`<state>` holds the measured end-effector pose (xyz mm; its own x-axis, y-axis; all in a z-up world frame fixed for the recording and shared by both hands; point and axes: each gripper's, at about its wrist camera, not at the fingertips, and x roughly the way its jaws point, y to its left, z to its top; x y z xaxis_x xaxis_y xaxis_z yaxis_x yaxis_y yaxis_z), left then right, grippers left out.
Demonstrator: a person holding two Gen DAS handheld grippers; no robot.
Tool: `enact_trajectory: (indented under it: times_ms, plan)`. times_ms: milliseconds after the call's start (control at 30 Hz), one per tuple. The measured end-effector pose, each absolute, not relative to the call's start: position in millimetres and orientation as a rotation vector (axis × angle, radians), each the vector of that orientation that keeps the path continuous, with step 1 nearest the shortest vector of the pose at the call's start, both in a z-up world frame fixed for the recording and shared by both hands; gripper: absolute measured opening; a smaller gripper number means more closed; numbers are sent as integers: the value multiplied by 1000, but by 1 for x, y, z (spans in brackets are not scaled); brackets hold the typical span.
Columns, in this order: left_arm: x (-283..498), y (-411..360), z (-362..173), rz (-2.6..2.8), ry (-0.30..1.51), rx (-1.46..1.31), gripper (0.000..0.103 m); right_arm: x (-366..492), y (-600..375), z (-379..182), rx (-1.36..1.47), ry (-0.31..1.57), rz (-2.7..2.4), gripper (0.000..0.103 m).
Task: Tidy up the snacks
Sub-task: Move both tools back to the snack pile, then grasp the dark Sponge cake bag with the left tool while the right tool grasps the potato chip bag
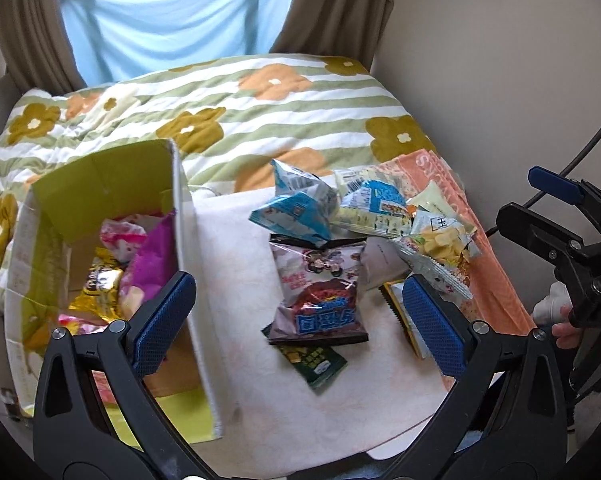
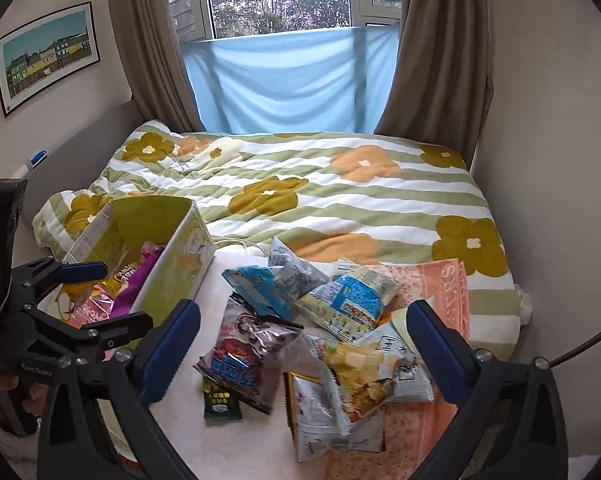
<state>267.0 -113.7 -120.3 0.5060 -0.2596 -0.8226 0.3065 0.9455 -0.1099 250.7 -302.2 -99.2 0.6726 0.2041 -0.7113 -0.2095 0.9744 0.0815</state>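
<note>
**A:** so what's the setup, what's it all made of?

**B:** Mostly crinkly foil and plastic. There's a loose pile of snack packets (image 2: 340, 332) lying on a pale fuzzy blanket (image 1: 236, 240), puffy pillow-shaped bags with serrated ends. One silvery-purple bag (image 1: 320, 292) lies flat in front with a small dark green sachet (image 1: 316, 362) poking out from under it. A clear-fronted chip bag (image 2: 364, 380) sits on top at the right, over a peach towel (image 2: 444, 292) with lettering.

**A:** and the box?

**B:** Cardboard box (image 1: 112, 184), lime green inside, white printed outside, standing open just left of the pile. It has a magenta bag (image 1: 152, 256) and a gold foil one (image 1: 96, 280) in it (shiny, pretty crumpled).

**A:** grippers doing anything?

**B:** Left gripper (image 1: 296, 320) is spread wide with nothing in it, textured blue pads, hanging over the box's edge and the silvery bag. Right gripper (image 2: 304, 348) is gaping as wide as it goes, also empty, above the pile.

**A:** room?

**B:** Bedroom. Quilted bedspread (image 2: 340, 196) with green stripes and big flat flowers, brown curtains (image 2: 432, 60), a blue cloth (image 2: 288, 84) across the window, framed picture (image 2: 48, 56) on a beige wall.
</note>
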Motion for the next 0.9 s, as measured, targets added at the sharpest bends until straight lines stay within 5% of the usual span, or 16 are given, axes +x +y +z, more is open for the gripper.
enact_trajectory:
  times_ms: [833,900]
  plan:
    - [303,-159,-266,-197,1142,53,102,278,-343,-217,-92,943,251,103]
    - [306,-159,-272,-199,1152,52,94,281,-340,-222,-110,948,257,103]
